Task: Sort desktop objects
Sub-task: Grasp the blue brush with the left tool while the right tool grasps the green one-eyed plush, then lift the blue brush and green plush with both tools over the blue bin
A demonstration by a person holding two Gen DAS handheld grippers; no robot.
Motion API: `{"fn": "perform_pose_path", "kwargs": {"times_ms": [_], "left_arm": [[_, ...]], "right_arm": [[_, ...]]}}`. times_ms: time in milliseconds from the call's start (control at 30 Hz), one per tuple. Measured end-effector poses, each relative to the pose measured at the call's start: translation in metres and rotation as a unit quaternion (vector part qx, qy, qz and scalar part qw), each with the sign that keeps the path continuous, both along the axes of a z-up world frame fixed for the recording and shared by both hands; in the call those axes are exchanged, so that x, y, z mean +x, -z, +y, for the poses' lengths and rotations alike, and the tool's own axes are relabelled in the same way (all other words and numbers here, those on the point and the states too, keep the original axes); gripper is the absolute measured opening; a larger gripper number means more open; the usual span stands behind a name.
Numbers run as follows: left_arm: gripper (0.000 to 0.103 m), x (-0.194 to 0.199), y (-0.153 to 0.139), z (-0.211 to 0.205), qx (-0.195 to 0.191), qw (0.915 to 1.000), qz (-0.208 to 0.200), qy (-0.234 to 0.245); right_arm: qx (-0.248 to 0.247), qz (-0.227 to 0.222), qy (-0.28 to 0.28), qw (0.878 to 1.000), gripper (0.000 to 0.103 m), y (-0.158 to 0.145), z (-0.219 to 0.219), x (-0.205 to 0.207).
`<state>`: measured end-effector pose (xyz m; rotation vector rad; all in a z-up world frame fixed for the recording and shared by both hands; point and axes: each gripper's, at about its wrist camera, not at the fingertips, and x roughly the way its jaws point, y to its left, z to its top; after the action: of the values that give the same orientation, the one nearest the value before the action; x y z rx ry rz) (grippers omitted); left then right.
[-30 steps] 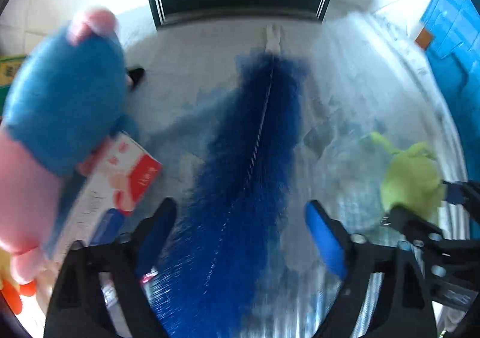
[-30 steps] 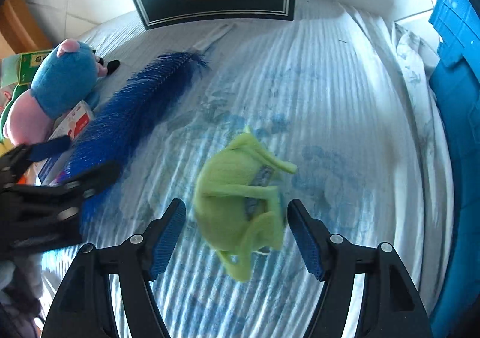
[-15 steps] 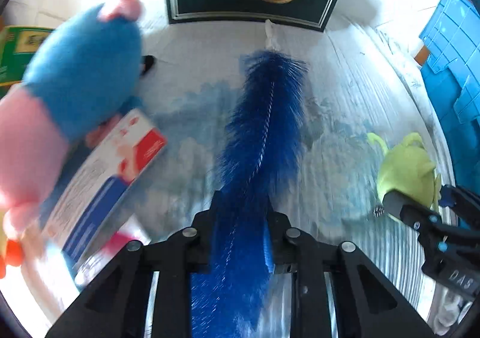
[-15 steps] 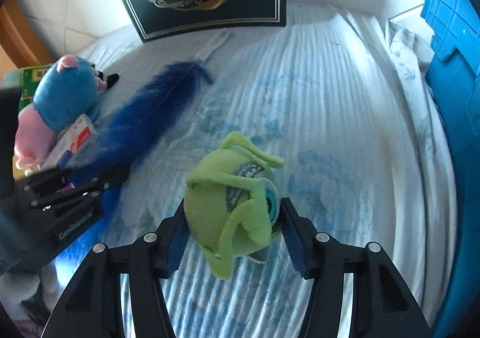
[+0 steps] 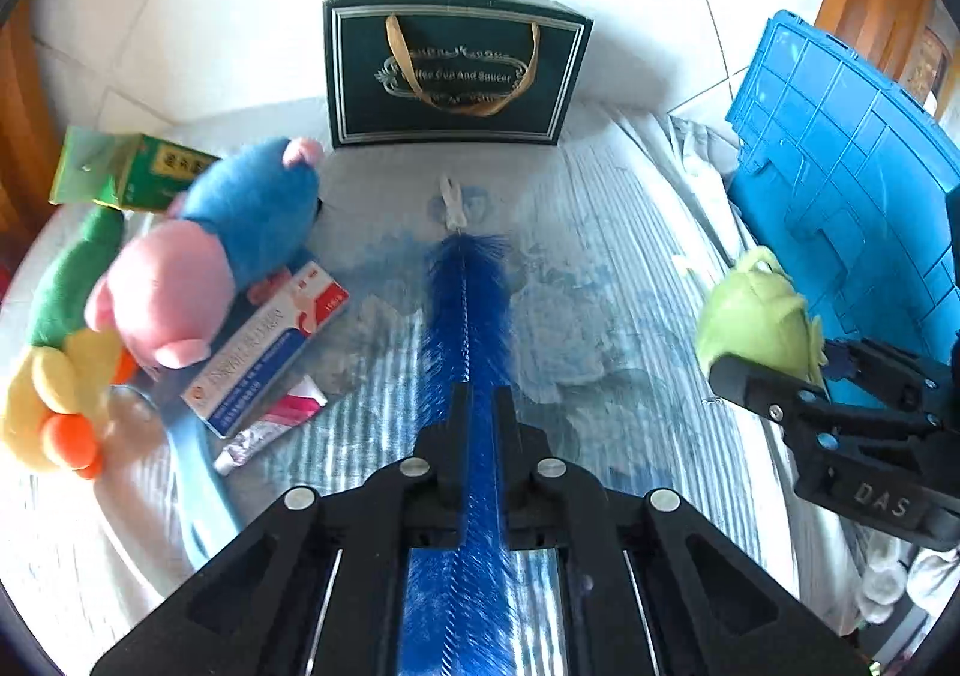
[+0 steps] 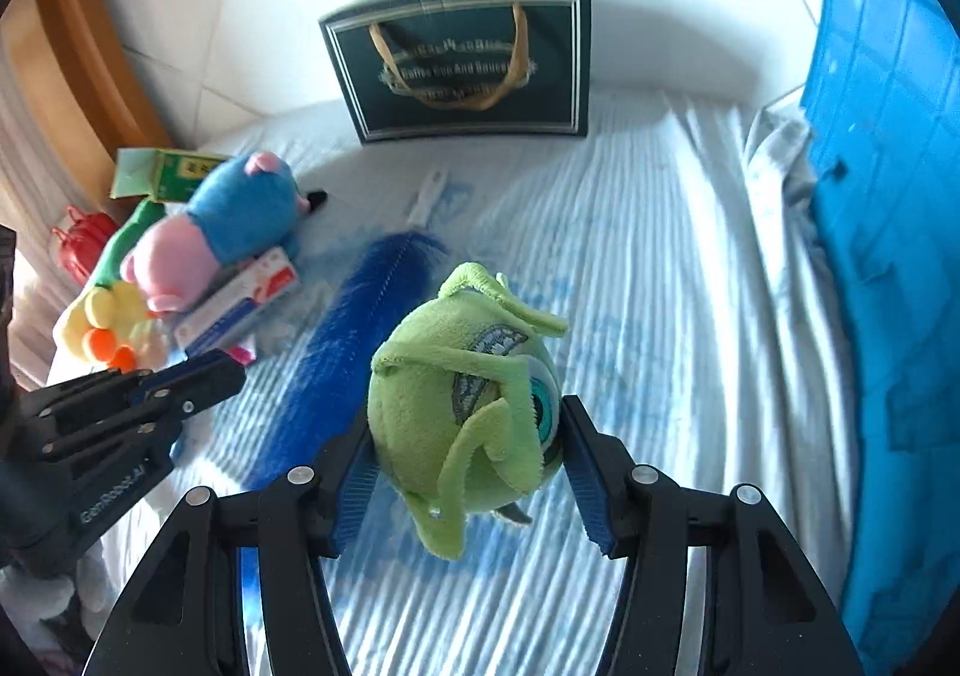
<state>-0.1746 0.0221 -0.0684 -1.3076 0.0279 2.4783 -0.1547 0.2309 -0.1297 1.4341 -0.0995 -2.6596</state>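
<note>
Both grippers have closed and risen since the earlier frames: the left gripper (image 5: 474,406), then spread around the long blue bristle brush (image 5: 468,316), is now pressed together on its bristled shaft, and the right gripper (image 6: 468,466), then open about the round green one-eyed plush toy (image 6: 462,406), now pinches it by the sides, clear of the cloth. The brush's far tip with its white loop (image 5: 451,205) appears to lie near or on the blue-and-white striped cloth covering the surface (image 5: 630,316); whether it touches cannot be told.

Step in hand, as judged: the lift after a double pick-up, with both items about to be carried to their places. The next move calls for a destination for each; the blue plastic crate (image 5: 840,165) at the right edge is a likely one for the toy. The brush, being long and limp, needs more height before any sideways travel.

Left wrist view alone shows the brush gripped in the jaws, a toothpaste tube (image 5: 270,424) and a pale blue handle beside the red-and-white carton (image 5: 270,340). Right wrist view alone shows the toy's teal eye, the pad contact on both flanks, and a red object (image 6: 81,244) behind the green box (image 6: 174,175). Both views show the blue-and-pink plush toy (image 5: 228,250) and the dark green gift bag (image 5: 456,75).
</note>
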Motion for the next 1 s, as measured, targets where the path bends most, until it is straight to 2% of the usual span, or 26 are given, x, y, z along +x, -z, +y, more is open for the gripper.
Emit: {"fn": "perform_pose_path", "kwargs": {"times_ms": [133,200,267,300,333,433,500,533,567,600,633,667,733,833,1000], "left_arm": [[0.007,-0.001,0.014,0.001,-0.027,0.9992,-0.03,-0.004],[0.022,-0.008,0.027,0.007,-0.04,0.9982,-0.043,-0.013],[0.093,-0.013,0.04,0.016,-0.047,0.9976,-0.049,-0.016],[0.101,-0.014,0.043,0.017,-0.046,0.9976,-0.049,-0.016],[0.102,-0.017,0.047,0.017,-0.044,0.9978,-0.046,-0.016],[0.099,-0.03,0.06,0.022,-0.065,0.9966,-0.048,-0.016],[0.079,-0.042,0.075,0.023,-0.082,0.9946,-0.061,-0.018],[0.065,-0.047,0.083,0.024,-0.086,0.9932,-0.076,-0.018],[0.058,-0.052,0.092,0.024,-0.084,0.9922,-0.091,-0.015],[0.058,-0.055,0.098,0.024,-0.08,0.9927,-0.089,-0.013],[0.052,-0.057,0.102,0.027,-0.085,0.9929,-0.083,-0.006],[0.036,-0.059,0.104,0.029,-0.08,0.9935,-0.081,-0.002],[0.013,-0.06,0.108,0.03,-0.065,0.9941,-0.087,0.002],[0.012,-0.051,0.106,0.027,-0.05,0.9964,-0.069,-0.004],[0.012,-0.023,0.07,0.024,-0.036,0.9993,-0.004,-0.01]], "right_arm": [[0.001,-0.006,-0.001,1.0,0.057,0.001,0.001,0.014],[-0.002,-0.017,0.002,1.0,0.057,0.009,0.005,0.016],[-0.008,-0.033,0.008,0.999,0.057,0.021,0.011,0.017],[-0.008,-0.037,0.011,0.999,0.057,0.026,0.013,0.016],[-0.008,-0.042,0.014,0.999,0.057,0.03,0.015,0.015],[-0.009,-0.049,0.02,0.999,0.057,0.04,0.021,0.008],[-0.011,-0.053,0.023,0.998,0.057,0.046,0.022,-0.001],[-0.013,-0.055,0.024,0.998,0.057,0.049,0.021,-0.007],[-0.013,-0.057,0.023,0.998,0.057,0.053,0.021,-0.011],[-0.013,-0.059,0.022,0.998,0.057,0.056,0.021,-0.015],[-0.013,-0.062,0.022,0.998,0.057,0.06,0.019,-0.02],[-0.012,-0.065,0.021,0.998,0.057,0.063,0.018,-0.023],[-0.013,-0.069,0.02,0.997,0.057,0.069,0.016,-0.029],[-0.011,-0.067,0.017,0.998,0.057,0.07,0.012,-0.033],[-0.01,-0.026,0.006,1.0,0.057,0.04,0.005,-0.025]]}}
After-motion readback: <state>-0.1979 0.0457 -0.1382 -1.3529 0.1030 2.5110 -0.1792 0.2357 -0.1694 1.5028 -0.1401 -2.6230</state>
